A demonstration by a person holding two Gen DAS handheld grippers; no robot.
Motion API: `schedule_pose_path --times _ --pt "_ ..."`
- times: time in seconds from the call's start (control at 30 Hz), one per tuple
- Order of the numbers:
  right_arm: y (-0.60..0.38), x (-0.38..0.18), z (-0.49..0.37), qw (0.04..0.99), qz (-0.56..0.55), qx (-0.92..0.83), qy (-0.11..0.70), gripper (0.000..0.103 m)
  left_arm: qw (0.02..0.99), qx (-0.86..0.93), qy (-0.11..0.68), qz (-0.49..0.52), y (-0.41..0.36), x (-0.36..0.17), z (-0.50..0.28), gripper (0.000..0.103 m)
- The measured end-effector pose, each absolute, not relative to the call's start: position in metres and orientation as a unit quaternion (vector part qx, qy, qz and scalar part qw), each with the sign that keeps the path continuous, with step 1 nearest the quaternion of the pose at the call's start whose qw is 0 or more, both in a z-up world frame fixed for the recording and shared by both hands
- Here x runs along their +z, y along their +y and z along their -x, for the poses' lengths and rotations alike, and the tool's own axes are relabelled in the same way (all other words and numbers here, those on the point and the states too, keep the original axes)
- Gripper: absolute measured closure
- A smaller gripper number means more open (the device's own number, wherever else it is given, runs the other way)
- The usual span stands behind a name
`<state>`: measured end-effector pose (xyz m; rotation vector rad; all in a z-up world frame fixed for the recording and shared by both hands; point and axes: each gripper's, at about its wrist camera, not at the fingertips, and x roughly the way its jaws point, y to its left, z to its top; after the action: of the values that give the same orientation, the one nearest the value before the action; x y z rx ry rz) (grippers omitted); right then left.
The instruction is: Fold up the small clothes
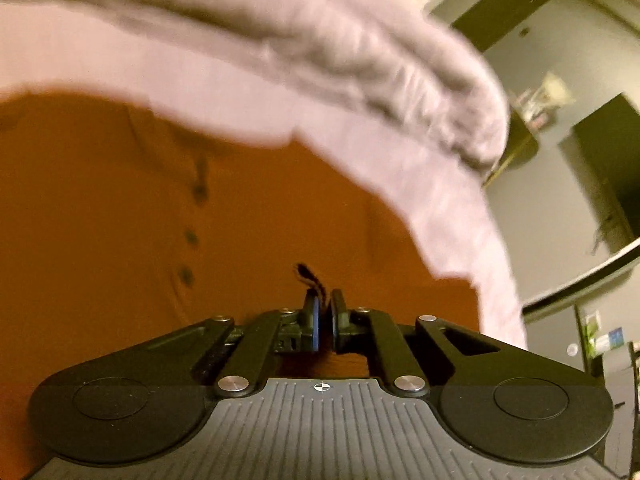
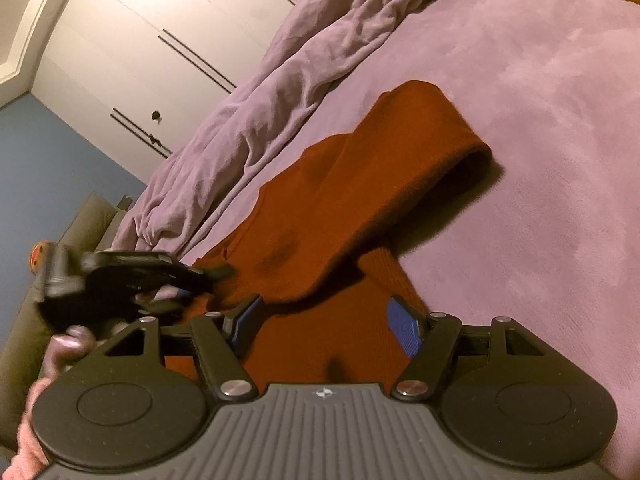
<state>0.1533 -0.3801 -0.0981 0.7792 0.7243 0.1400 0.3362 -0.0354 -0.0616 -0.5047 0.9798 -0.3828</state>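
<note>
An orange-brown buttoned garment lies on a lilac bed cover. In the left wrist view my left gripper has its jaws closed, pinching the garment's edge by a dark tag. In the right wrist view the same garment lies partly folded, a sleeve or side lapped over its body. My right gripper is open, its blue pads spread over the garment's near part. The left gripper shows blurred at the garment's left edge.
A crumpled lilac blanket lies bunched along the far side of the bed. White wardrobe doors and a blue wall stand behind. The flat bed cover extends to the right of the garment.
</note>
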Motion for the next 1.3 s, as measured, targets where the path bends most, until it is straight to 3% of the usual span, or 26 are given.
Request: schedule_pose_path --times 0.17,0.43,0.57,0.6,0.63,0.77,0.83,0.97,1.13,1.2,1.3 --pt "-0.372 -0.092 -0.165 0.863 -0.370 0.074 0.336 0.034 0.893 -0.108 0.402 0.169 0.028 -0.028 -0.325 0.096" --pt "-0.369 -0.107 -0.195 0.834 -0.421 0.076 0.347 0.034 0.890 0.025 0.451 0.056 0.081 -0.084 -0.330 0.096" --pt "-0.369 -0.110 -0.206 0.838 -0.413 0.049 0.352 0.034 0.874 -0.027 0.463 0.146 0.098 -0.105 -0.327 0.064" --pt "-0.370 -0.111 -0.208 0.838 -0.415 0.047 0.350 0.034 0.869 -0.035 0.465 0.165 0.101 -0.109 -0.328 0.062" --pt "-0.372 -0.112 -0.209 0.838 -0.419 0.042 0.347 0.034 0.866 -0.038 0.466 0.177 0.103 -0.114 -0.328 0.064" --pt "-0.371 -0.115 -0.217 0.838 -0.419 0.026 0.348 0.041 0.867 -0.037 0.466 0.171 0.100 -0.113 -0.335 0.097" --pt "-0.369 -0.115 -0.220 0.841 -0.413 0.018 0.350 0.048 0.871 -0.042 0.459 0.169 0.096 -0.106 -0.337 0.097" --pt "-0.363 -0.116 -0.228 0.850 -0.380 -0.002 0.365 0.083 0.892 -0.048 0.426 0.146 0.092 -0.083 -0.338 0.098" --pt "-0.360 -0.115 -0.227 0.850 -0.384 0.009 0.360 0.081 0.908 -0.044 0.394 0.139 0.095 -0.061 -0.341 0.098" --pt "-0.361 -0.114 -0.227 0.846 -0.394 0.015 0.358 0.072 0.912 -0.036 0.385 0.137 0.100 -0.057 -0.343 0.098" --pt "-0.362 -0.112 -0.229 0.846 -0.394 0.015 0.359 0.072 0.914 -0.016 0.384 0.131 0.108 -0.061 -0.345 0.098"
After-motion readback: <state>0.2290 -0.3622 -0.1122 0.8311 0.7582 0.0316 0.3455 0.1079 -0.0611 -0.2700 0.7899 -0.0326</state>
